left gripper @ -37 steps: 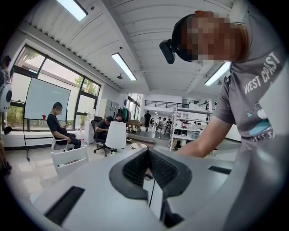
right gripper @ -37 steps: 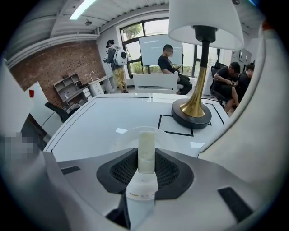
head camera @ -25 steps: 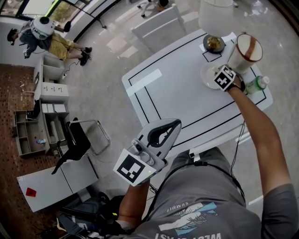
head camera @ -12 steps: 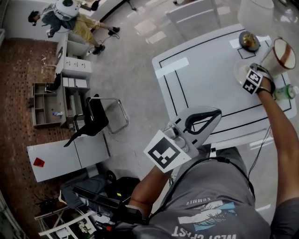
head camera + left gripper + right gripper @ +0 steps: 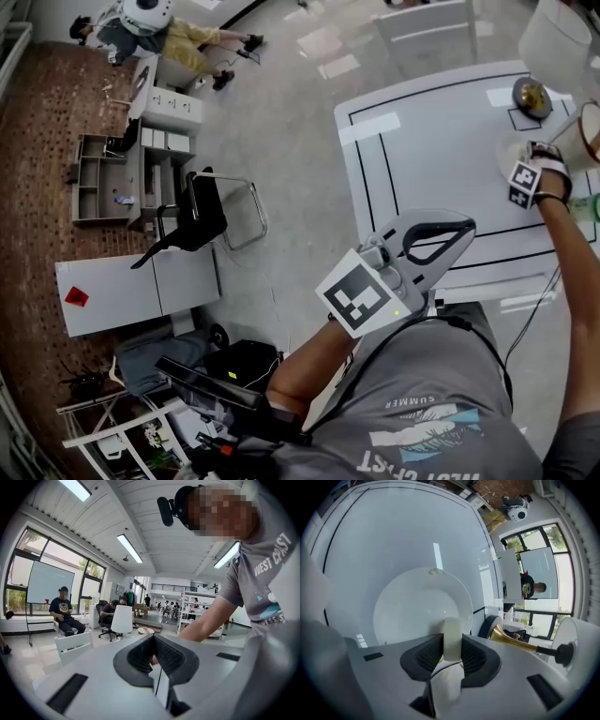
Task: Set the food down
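Observation:
My right gripper point(image 5: 452, 645) is shut on a pale, thick slice of food point(image 5: 451, 634), held just above a round white plate point(image 5: 410, 606). In the head view that gripper point(image 5: 518, 167) hangs at the far right over the same plate point(image 5: 504, 150) on the white table point(image 5: 422, 141); its jaws are hidden there by the hand and marker cube. My left gripper point(image 5: 466, 230) is held in front of my body at the table's near edge. Seen in its own view, the left gripper point(image 5: 153, 638) has its jaws together with nothing between them.
A dark bowl point(image 5: 531, 94) with golden contents stands beyond the plate, and a white lampshade point(image 5: 555, 37) behind it. A green bottle point(image 5: 591, 206) is at the right edge. A white chair point(image 5: 427, 19) faces the table's far side. A black chair point(image 5: 202, 220) and cabinets point(image 5: 141, 286) stand on the floor to the left.
The head view has swung, so the table now lies further right. My left gripper sits higher and further right in view. My right gripper stays over the plate with the slice.

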Motion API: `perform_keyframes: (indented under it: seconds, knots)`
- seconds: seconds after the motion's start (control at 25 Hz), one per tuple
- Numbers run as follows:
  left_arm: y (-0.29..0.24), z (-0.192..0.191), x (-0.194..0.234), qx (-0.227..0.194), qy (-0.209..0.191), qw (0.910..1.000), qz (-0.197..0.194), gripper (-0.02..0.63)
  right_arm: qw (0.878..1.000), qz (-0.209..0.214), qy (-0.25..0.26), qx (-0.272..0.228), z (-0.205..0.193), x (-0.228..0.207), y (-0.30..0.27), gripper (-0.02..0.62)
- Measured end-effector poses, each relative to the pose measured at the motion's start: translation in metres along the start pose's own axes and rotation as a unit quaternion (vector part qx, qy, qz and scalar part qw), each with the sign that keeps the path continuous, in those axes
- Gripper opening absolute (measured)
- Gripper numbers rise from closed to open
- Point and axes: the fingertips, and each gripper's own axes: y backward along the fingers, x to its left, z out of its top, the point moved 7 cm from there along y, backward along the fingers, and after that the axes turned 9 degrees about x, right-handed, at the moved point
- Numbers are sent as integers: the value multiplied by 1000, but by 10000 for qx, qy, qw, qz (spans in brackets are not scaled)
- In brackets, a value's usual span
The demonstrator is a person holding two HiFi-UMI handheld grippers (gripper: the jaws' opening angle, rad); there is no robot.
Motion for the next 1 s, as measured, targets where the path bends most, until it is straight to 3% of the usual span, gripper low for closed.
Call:
perform_keyframes:
  seconds: [0.36, 0.64, 1.0]
  knots:
    - [7, -1, 2, -58, -28, 10000, 6, 8, 9922, -43, 1177, 408, 6, 9, 5, 103]
    - [15, -3, 6, -244, 141, 9996, 16, 8, 9862, 387, 1438, 720, 7, 14, 3, 103]
    - [37, -8, 17, -54, 182, 9998, 50, 8, 9810, 993, 1579, 531, 20, 10, 13, 104]
